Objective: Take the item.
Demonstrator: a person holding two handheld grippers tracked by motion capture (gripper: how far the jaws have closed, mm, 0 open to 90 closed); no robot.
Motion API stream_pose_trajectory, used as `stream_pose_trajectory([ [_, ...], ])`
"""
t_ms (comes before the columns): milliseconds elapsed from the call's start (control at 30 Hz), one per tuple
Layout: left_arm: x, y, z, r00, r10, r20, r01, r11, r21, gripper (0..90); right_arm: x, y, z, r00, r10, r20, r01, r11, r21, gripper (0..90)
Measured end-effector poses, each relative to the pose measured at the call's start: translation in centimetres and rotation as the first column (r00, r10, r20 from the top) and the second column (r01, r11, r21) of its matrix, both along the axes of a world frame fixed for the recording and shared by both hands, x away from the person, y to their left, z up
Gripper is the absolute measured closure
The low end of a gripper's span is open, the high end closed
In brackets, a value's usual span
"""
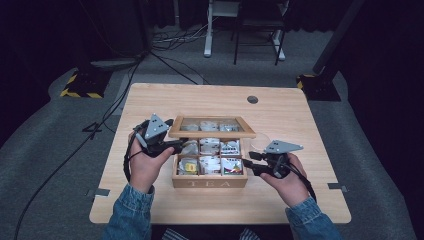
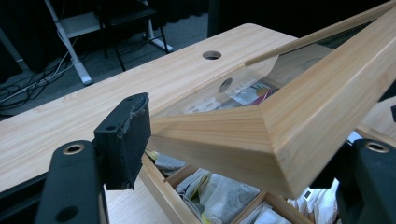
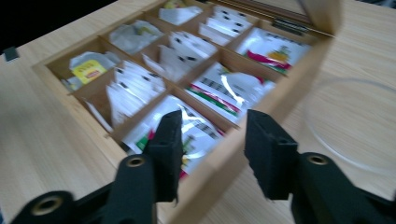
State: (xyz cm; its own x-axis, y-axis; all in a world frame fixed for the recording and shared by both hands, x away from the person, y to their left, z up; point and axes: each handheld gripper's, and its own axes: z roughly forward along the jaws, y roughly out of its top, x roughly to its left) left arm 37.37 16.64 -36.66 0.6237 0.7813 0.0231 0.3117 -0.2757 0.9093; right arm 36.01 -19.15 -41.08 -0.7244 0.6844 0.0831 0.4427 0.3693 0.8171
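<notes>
Lid (image 2: pixel 299 116) of tea box (image 1: pixel 210 183) was held raised by left gripper (image 1: pixel 167 145) | right gripper (image 3: pixel 212 140) was kept part-open, empty, beside box.

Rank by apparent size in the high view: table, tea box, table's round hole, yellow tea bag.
1. Table: largest by far.
2. Tea box, lid included.
3. Yellow tea bag.
4. Round hole: looks slightly smaller than the bag, but it lies farther from the camera, so these two are unsure.
</notes>
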Motion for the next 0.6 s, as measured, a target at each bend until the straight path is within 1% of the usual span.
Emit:
stream_pose_trajectory([
  [33, 0.1, 0.0, 0.0, 1.0000, -0.003, -0.001, 0.003, 1.0000, 0.001, 30.1, 0.1, 1.2, 0.3, 0.9998, 0.019, 0.009, -0.019, 1.000, -0.016, 59.8],
  [100, 0.2, 0.0, 0.1, 1.0000, -0.007, -0.001, 0.007, 1.0000, -0.002, 30.3, 0.2, 2.3, 0.5, 0.9993, 0.036, 0.015, -0.035, 0.999, -0.029, 60.4],
  [167, 0.4, 0.1, 0.1, 0.9999, -0.012, -0.003, 0.012, 0.9999, -0.006, 30.3, 0.2, 3.3, 0.5, 0.9974, 0.068, 0.024, -0.066, 0.995, -0.070, 61.3],
  [200, 0.5, 0.1, 0.2, 0.9999, -0.016, -0.002, 0.016, 0.9999, -0.004, 30.3, 0.3, 3.8, 0.6, 0.9970, 0.073, 0.024, -0.071, 0.994, -0.081, 61.4],
  [233, 0.6, 0.0, 0.3, 0.9998, -0.020, -0.002, 0.020, 0.9998, -0.009, 30.3, 0.3, 4.3, 0.6, 0.9966, 0.079, 0.021, -0.077, 0.993, -0.086, 61.4],
  [300, 0.8, -0.1, 0.4, 0.9996, -0.029, 0.004, 0.029, 0.9996, -0.002, 30.4, 0.3, 5.2, 0.6, 0.9958, 0.089, 0.017, -0.088, 0.992, -0.091, 61.3],
  [400, 0.9, -0.3, 0.6, 0.9992, -0.038, 0.007, 0.038, 0.9993, 0.000, 30.5, 0.5, 6.4, 0.7, 0.9963, 0.085, 0.012, -0.084, 0.991, -0.107, 61.2],
  [500, 1.3, -0.4, 0.7, 0.9982, -0.059, 0.009, 0.059, 0.9983, 0.002, 30.5, 0.6, 7.3, 1.0, 0.9957, 0.087, 0.030, -0.083, 0.990, -0.112, 60.5],
  [567, 1.4, -0.4, 0.7, 0.9979, -0.064, 0.007, 0.064, 0.9980, -0.005, 30.5, 0.7, 7.9, 1.1, 0.9967, 0.079, 0.020, -0.076, 0.991, -0.114, 60.5],
  [600, 1.5, -0.3, 0.7, 0.9976, -0.069, 0.006, 0.069, 0.9976, -0.010, 30.4, 0.7, 8.3, 1.2, 0.9961, 0.083, 0.029, -0.079, 0.990, -0.117, 60.2],
])
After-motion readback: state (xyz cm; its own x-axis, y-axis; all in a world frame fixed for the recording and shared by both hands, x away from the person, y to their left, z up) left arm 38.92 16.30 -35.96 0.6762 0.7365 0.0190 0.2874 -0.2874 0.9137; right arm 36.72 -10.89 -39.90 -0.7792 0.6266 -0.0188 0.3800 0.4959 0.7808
